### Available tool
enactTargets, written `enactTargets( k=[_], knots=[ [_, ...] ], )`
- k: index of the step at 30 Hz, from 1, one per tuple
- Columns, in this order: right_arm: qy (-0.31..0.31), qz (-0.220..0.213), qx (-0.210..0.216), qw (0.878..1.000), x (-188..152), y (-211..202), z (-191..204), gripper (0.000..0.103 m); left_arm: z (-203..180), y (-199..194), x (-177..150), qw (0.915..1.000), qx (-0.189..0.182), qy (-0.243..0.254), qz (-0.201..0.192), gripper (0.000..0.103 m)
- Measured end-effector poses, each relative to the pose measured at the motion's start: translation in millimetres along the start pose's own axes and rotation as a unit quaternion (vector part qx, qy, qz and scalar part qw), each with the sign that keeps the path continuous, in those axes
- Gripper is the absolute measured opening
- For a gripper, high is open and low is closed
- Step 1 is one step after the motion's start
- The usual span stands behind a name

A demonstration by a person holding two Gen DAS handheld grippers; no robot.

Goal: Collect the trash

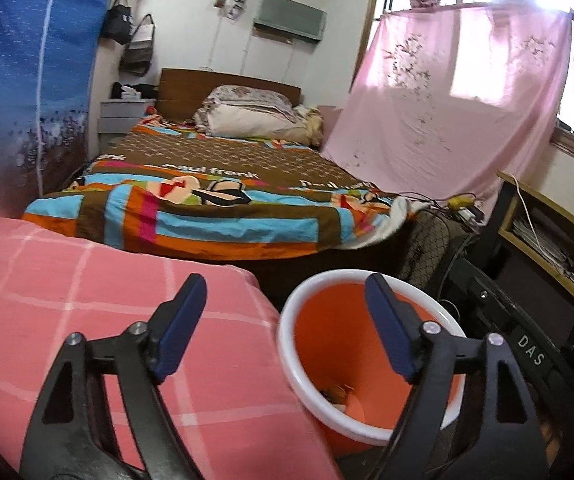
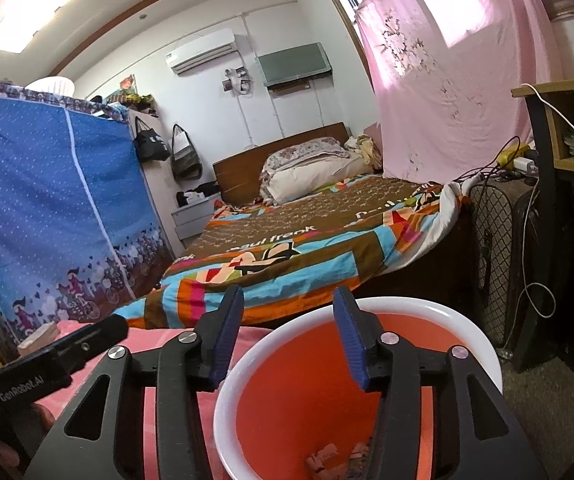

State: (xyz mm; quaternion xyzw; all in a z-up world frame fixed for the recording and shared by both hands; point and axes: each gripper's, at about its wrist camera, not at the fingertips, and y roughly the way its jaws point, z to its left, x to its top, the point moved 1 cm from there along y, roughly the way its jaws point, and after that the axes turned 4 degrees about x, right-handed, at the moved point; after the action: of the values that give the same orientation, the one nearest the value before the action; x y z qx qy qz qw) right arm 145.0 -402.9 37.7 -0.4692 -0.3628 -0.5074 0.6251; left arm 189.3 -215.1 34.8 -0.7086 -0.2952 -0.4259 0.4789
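An orange bin with a white rim (image 1: 287,344) stands on the floor beside a pink checked cover (image 1: 87,320). A small brownish scrap (image 1: 337,394) lies at its bottom. My left gripper (image 1: 283,280) is open wide above the cover's edge and the bin's left rim, with nothing between its fingers. In the right wrist view the same bin's rim (image 2: 227,400) sits directly below, with crumpled paper scraps (image 2: 323,456) inside. My right gripper (image 2: 287,292) hangs open over the bin mouth, holding nothing. The left gripper's black body (image 2: 47,360) shows at the lower left there.
A bed with a colourful striped quilt (image 1: 207,184) lies straight ahead. A blue fabric wardrobe (image 2: 47,200) stands on the left. On the right are a floor fan (image 2: 491,248), loose cables and a wooden desk (image 2: 567,128). A pink sheet (image 1: 447,100) hangs over the window.
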Motion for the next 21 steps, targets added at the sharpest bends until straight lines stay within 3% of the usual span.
enactTargets(
  k=[2,5,6,8,12,21],
  knots=[
    [-0.002,-0.001,-0.002,1.000,-0.8,0.8,2.6,0.054,5.7,-3.2,0.5,0.9999,0.010,-0.003,-0.006,0.089],
    [0.000,-0.007,-0.005,1.000,-1.1,0.0,5.0,0.080,13.9,-7.5,1.0,0.9996,0.024,-0.006,-0.014,0.097],
    [0.002,-0.010,-0.005,1.000,-0.8,-0.6,5.5,0.081,16.8,-9.3,0.9,0.9994,0.030,-0.007,-0.018,0.102],
    [0.002,-0.013,-0.005,1.000,0.1,-1.5,7.7,0.084,22.9,-14.1,0.5,0.9986,0.043,-0.010,-0.030,0.103],
    [0.003,-0.020,-0.012,1.000,-0.1,-1.4,11.0,0.103,33.9,-20.6,-0.7,0.9973,0.060,-0.016,-0.038,0.103],
    [-0.025,-0.027,0.011,0.999,-3.2,-7.1,33.6,0.103,61.4,-48.7,-11.1,0.9936,0.093,-0.025,-0.058,0.103]
  ],
)
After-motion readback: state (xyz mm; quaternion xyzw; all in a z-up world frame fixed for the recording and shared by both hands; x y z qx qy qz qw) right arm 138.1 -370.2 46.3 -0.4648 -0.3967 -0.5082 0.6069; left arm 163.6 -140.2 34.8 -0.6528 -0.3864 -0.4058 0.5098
